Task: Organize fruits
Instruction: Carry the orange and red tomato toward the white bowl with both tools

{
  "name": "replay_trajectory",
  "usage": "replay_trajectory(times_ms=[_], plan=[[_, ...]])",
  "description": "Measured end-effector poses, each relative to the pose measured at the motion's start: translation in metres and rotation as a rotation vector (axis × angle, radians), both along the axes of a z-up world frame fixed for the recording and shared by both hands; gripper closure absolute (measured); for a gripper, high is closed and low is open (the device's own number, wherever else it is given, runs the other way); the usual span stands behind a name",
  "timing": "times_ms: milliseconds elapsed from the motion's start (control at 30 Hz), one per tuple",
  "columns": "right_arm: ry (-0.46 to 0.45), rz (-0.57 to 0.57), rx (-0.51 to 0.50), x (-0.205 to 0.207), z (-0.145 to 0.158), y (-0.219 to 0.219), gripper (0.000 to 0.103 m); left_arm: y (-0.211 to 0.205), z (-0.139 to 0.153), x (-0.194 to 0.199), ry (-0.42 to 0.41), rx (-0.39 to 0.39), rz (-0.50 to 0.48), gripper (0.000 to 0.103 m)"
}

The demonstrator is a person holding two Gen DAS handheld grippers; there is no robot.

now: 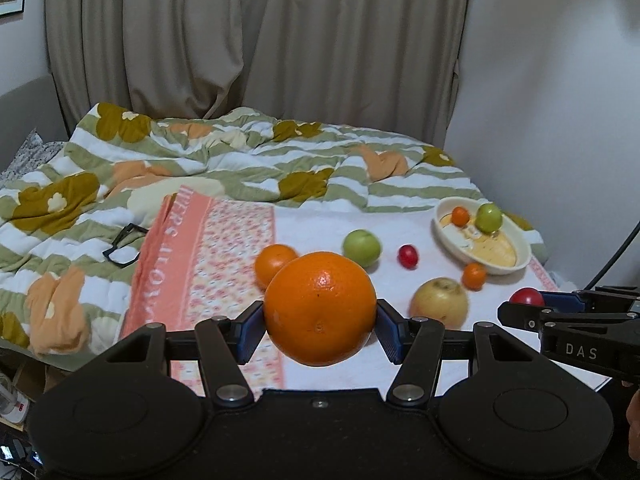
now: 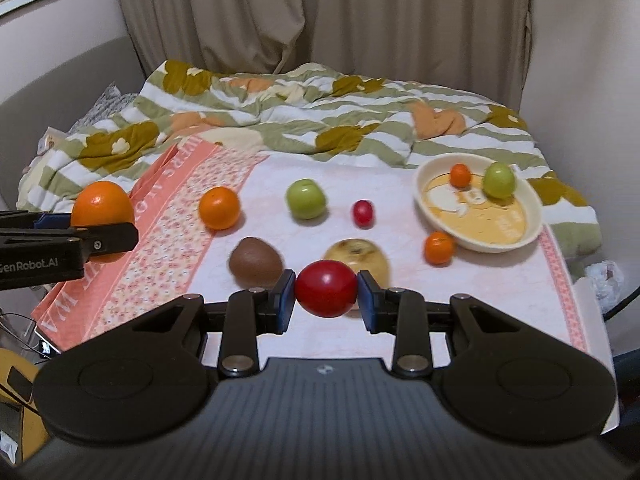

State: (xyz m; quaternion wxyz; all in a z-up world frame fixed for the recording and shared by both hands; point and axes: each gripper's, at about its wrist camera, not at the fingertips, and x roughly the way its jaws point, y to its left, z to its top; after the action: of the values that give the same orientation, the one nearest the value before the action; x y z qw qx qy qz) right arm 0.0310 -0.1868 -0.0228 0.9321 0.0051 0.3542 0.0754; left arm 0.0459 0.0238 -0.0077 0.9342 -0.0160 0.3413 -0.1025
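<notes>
Orange fruit [image 1: 320, 307] and red fruit [image 2: 326, 288] sit clamped between fingers.

a bed [image 2: 480, 148] carries everything, its far half under a rumpled green-striped floral quilt [image 2: 280, 120]. nearer lies a pink-bordered towel [image 2: 160, 240]. on the towel rest an orange [image 2: 219, 208], a green apple [image 2: 306, 199], a small red fruit [image 2: 363, 213], a kiwi [image 2: 255, 262], a yellow apple [image 2: 360, 256], a tiny orange [image 2: 439, 248] and a cream bowl [image 2: 532, 200]. black glasses [image 1: 124, 246] lie on the quilt.

Both wrist views look steeply down from close above the same fruit-strewn cloth [image 1: 240, 240], side by side.
</notes>
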Motion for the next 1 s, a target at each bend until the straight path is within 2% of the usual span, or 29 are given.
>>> replay_trajectory(times_ms=[433, 733, 1000], plan=[[-0.013, 0.058, 0.053, 0.032, 0.004, -0.131, 0.055, -0.125, 0.010, 0.010, -0.029, -0.015, 0.069, 0.041], [-0.021, 0.059, 0.037, 0.081, 0.005, -0.219, 0.055, -0.200, 0.011, 0.047, -0.026, -0.042, 0.090, 0.041], [0.004, 0.013, 0.026, 0.130, -0.007, -0.260, 0.055, -0.247, -0.001, 0.103, 0.006, -0.031, 0.039, 0.041]])
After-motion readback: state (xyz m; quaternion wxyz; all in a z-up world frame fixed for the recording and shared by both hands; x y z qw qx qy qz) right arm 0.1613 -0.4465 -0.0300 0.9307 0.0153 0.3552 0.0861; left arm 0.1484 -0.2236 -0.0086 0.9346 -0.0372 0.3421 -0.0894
